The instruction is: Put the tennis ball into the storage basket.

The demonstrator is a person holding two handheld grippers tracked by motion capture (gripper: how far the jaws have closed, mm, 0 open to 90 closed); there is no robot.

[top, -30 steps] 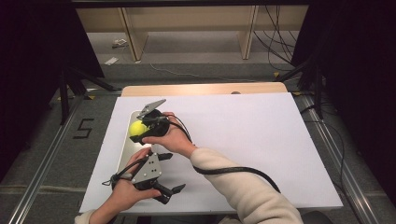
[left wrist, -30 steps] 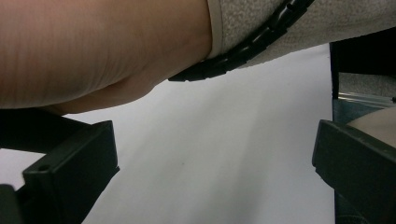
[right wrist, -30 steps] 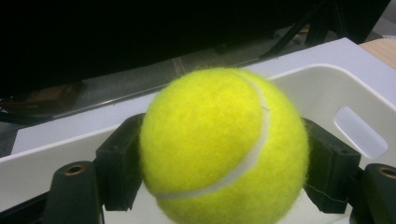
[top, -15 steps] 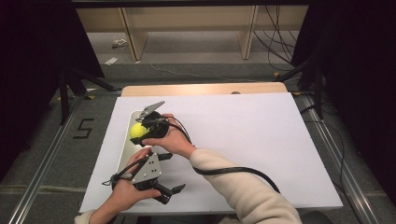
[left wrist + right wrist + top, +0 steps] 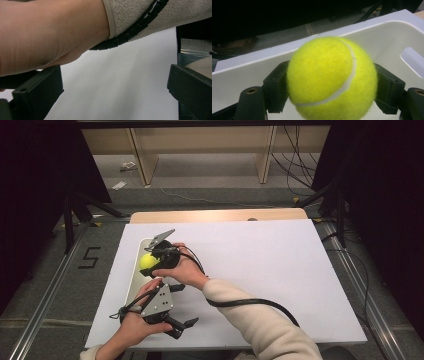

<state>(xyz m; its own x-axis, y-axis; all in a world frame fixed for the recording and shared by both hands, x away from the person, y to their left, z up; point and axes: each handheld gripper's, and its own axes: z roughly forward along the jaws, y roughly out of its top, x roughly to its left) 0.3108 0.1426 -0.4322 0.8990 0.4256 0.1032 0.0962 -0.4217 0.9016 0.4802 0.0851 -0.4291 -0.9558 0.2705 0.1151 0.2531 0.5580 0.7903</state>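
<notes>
Desk: white sheet (image 5: 260, 265), tray (image 5: 136, 279) at left.
Right tool (image 5: 329, 87): clamps tennis ball (image 5: 332, 77) over tray.
Left tool (image 5: 176, 326): spread, idle.
Next: lower, release (gently).

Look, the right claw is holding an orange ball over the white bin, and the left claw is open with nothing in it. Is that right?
Almost. The ball is yellow, not orange: it is a yellow tennis ball, as the right gripper view shows plainly. The rest stands: the right claw grips it over the white bin, and the left claw is open with nothing in it.
</notes>
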